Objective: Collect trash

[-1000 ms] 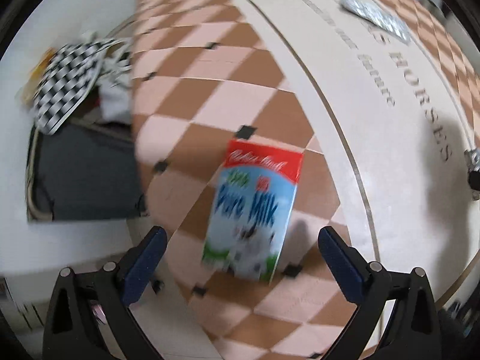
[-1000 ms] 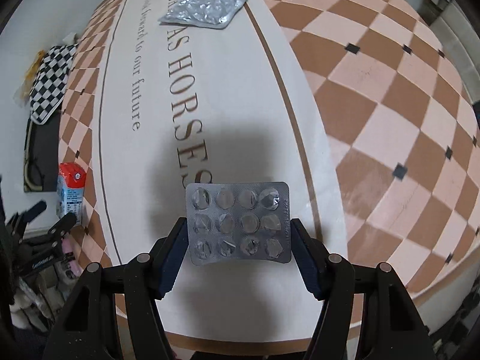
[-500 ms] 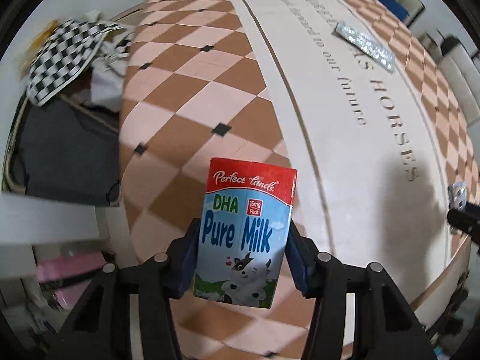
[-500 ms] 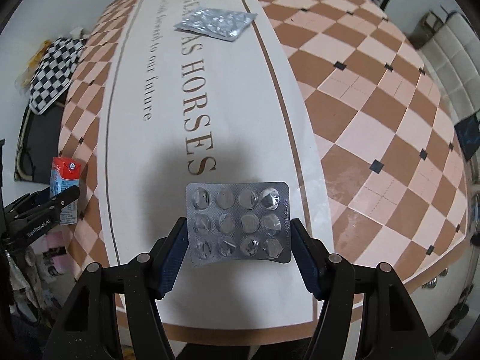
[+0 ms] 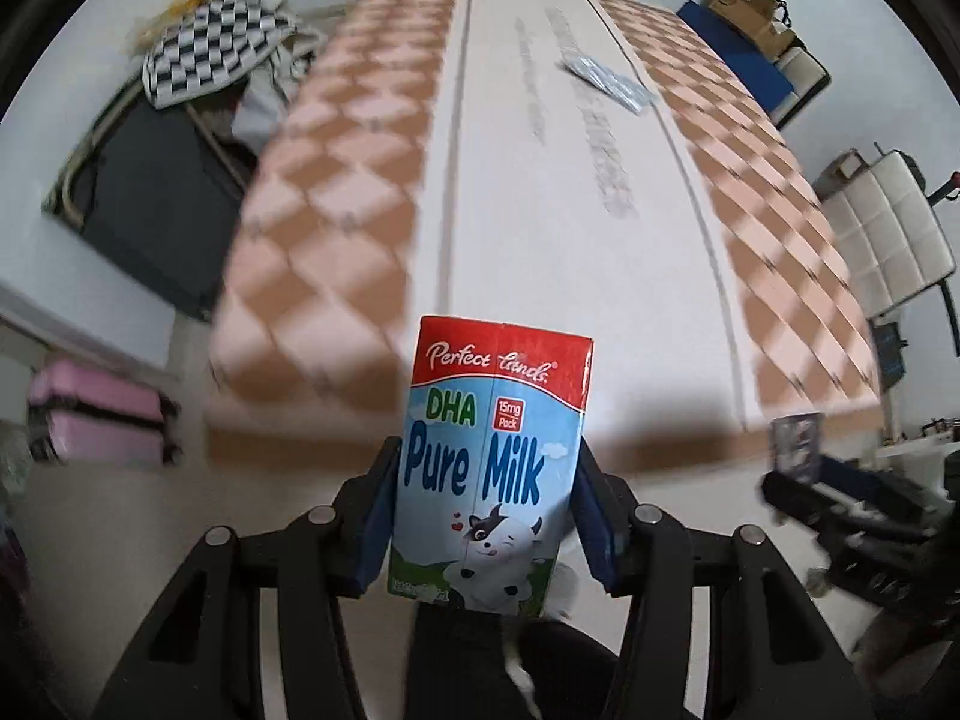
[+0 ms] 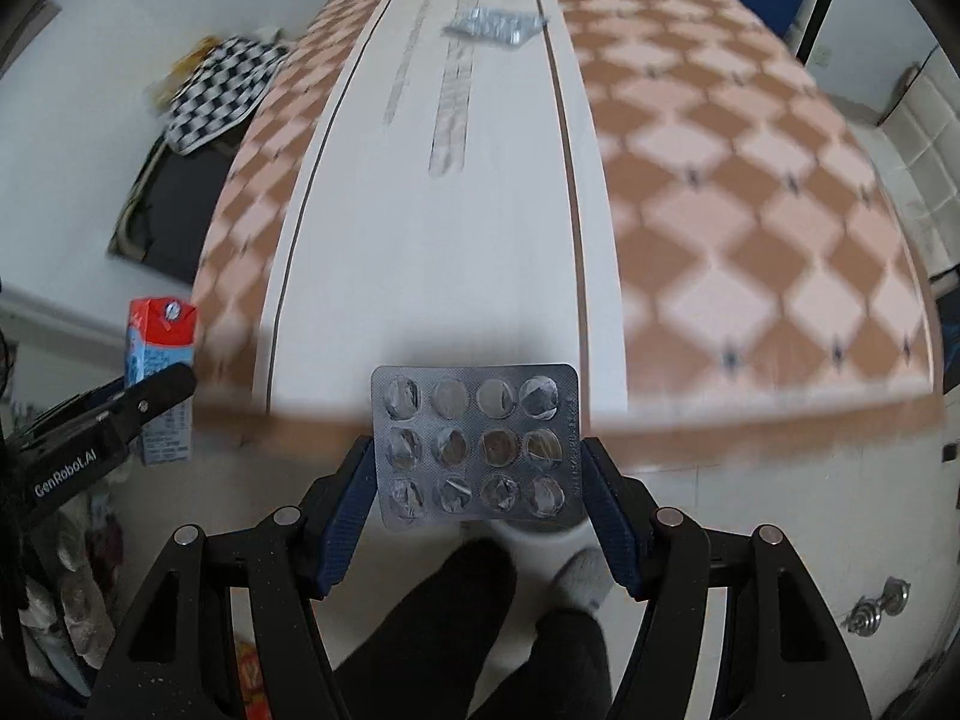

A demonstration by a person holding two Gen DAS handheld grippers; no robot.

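Left wrist view: a rectangular milk carton, glossy printed card with a red top band, pale blue face and a cartoon cow, stands upright between the blue ribbed pads of the left gripper; the jaws are closed to the carton's width, one pad pressing each narrow side; the carton is held in the air off the near end of the table. The table is long, covered with a cloth of brown and peach diamonds flanking a cream central strip with blurred lettering; a silvery foil pack lies flat on that strip toward the far end. Left of the table: a black-and-white checked cloth over a dark frame; a pink case on the pale floor. At the right edge, blurred, the right gripper carries a small foil sheet.

Right wrist view: a rectangular blister sheet, grey foil with twelve round pockets, most torn, is gripped edge-on between the pads of the right gripper; jaws closed to the sheet's width; it hangs off the table's near edge. The foil pack lies far up the cream strip; the carton appears at left in the left gripper. Dark trouser legs and a grey sock show below on the floor.
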